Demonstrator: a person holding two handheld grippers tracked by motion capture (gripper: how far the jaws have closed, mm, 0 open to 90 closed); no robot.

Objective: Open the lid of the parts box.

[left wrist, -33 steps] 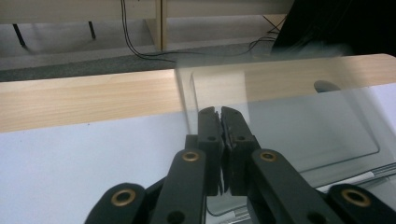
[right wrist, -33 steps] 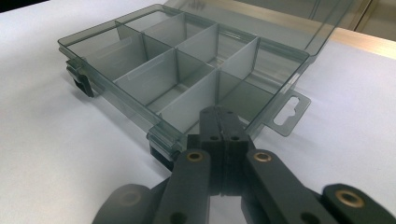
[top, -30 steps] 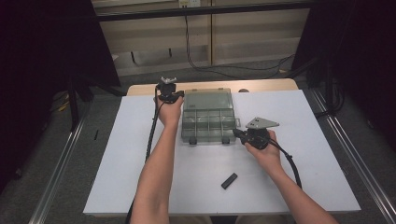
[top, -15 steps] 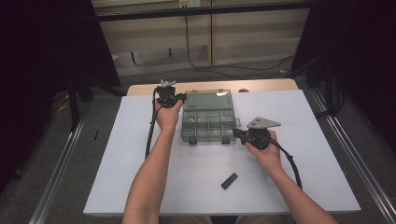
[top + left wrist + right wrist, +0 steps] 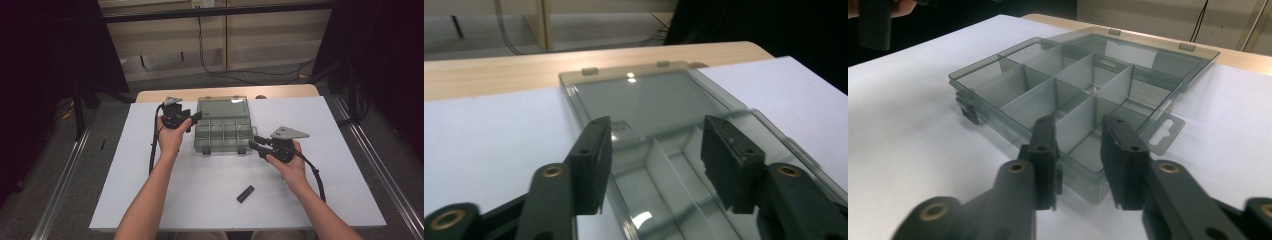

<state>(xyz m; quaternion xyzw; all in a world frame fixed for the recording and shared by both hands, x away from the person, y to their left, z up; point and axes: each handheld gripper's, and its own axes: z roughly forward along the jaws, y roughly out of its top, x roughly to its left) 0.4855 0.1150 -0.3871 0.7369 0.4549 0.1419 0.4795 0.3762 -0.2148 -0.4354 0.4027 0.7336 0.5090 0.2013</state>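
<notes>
A clear grey compartment box [image 5: 223,135] lies on the white table top [image 5: 140,200], its lid [image 5: 222,106] folded flat behind it. My left gripper [image 5: 194,119] is at the box's left edge near the hinge. In the left gripper view its jaws [image 5: 659,127] have just been opening and stand apart over the box's side wall [image 5: 619,200] without touching it. My right gripper [image 5: 252,145] is at the box's near right corner. Its jaws [image 5: 1079,125] have just been opening too, and straddle the box's wall [image 5: 1075,125] with a gap on each side.
A small black block [image 5: 245,193] lies on the white top, toward the front, between my forearms. A strip of wooden table [image 5: 150,95] shows behind the white top. Dark floor and metal rails flank the table.
My left hand has moved from the lid's far left corner back toward the near side, and its jaws have spread. The right gripper's jaws have parted; that hand stayed put.
</notes>
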